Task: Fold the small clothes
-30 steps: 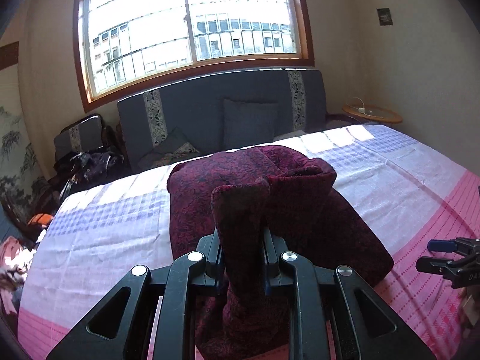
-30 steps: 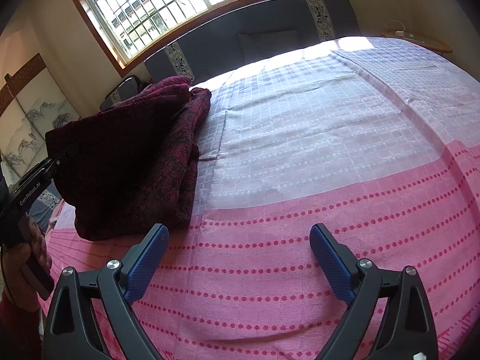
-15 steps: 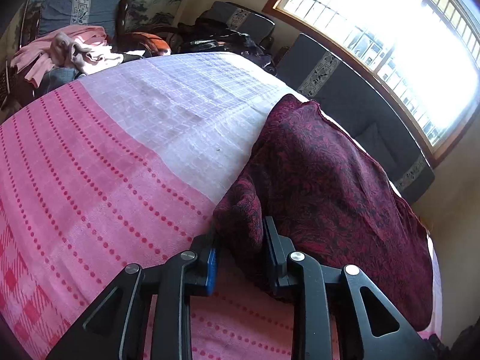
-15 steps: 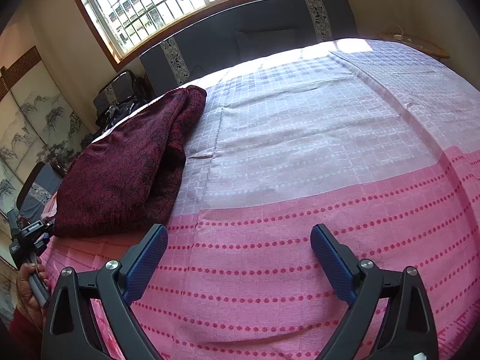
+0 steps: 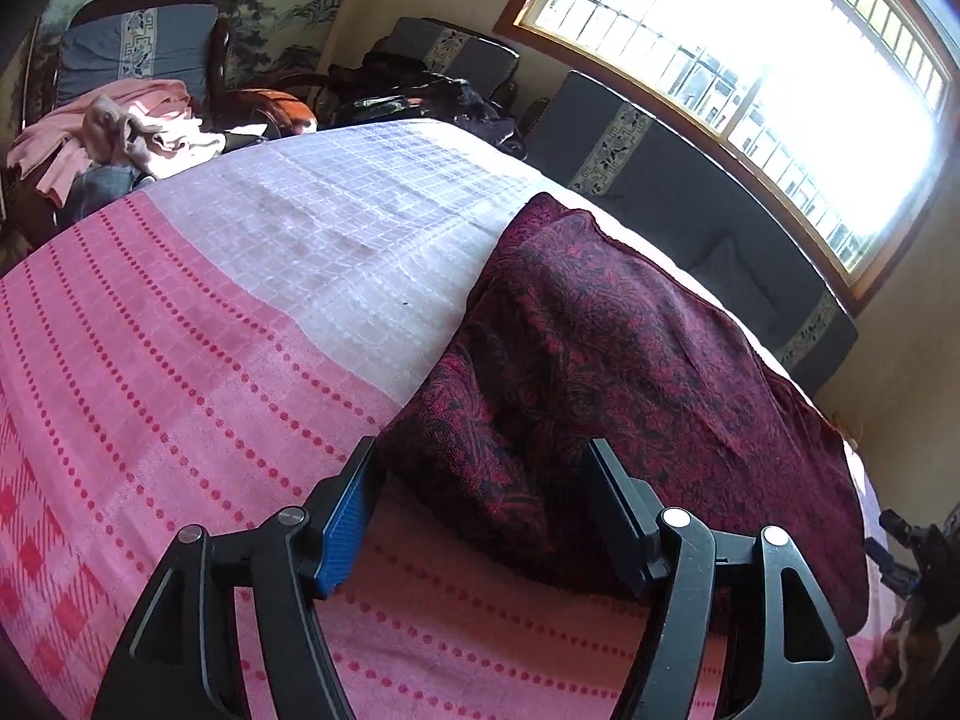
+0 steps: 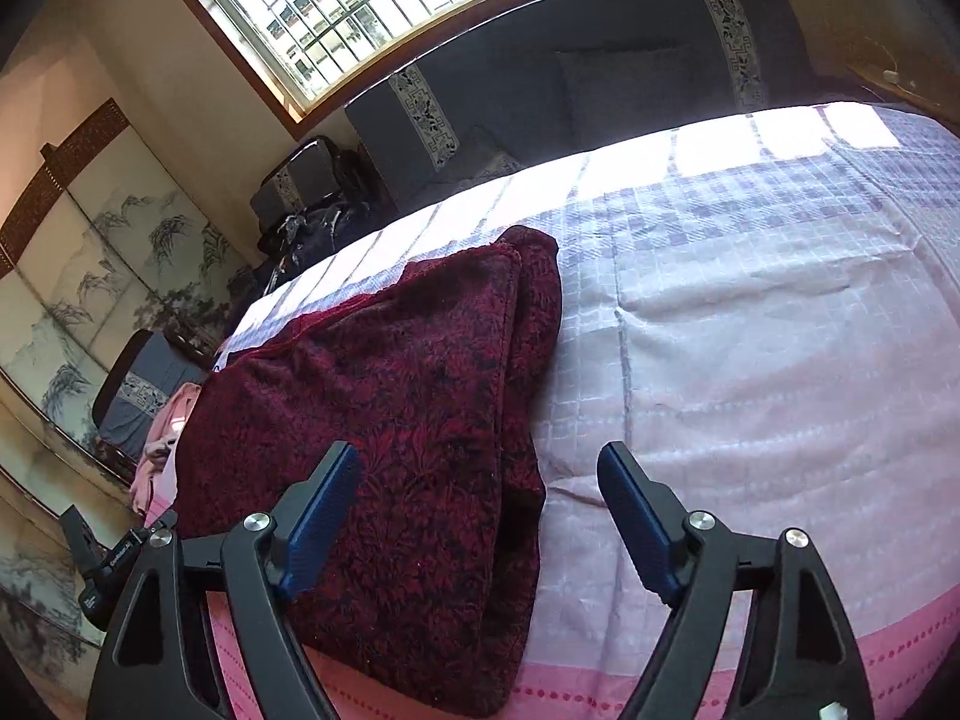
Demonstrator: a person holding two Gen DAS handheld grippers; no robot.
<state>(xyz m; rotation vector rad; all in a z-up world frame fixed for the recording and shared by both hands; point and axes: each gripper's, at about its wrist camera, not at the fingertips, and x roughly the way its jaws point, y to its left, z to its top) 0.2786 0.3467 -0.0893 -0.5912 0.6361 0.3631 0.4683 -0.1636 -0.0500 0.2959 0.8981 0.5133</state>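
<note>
A dark red patterned garment (image 5: 630, 372) lies folded flat on the pink and white bedspread (image 5: 210, 312). My left gripper (image 5: 486, 468) is open, its jaws standing on either side of the garment's near corner without pinching it. In the right wrist view the same garment (image 6: 390, 420) lies left of centre. My right gripper (image 6: 480, 480) is open and empty, just above the garment's near right edge. The left gripper's body shows at the far left of that view (image 6: 114, 564).
A dark grey sofa (image 6: 600, 78) stands under the window beyond the bed. A chair with pink clothes (image 5: 120, 132) stands at the bed's left side. Bare bedspread (image 6: 750, 360) stretches to the right of the garment.
My left gripper has opened and let go of the garment's corner, and the garment now lies flat. My right gripper has moved left over the garment's edge.
</note>
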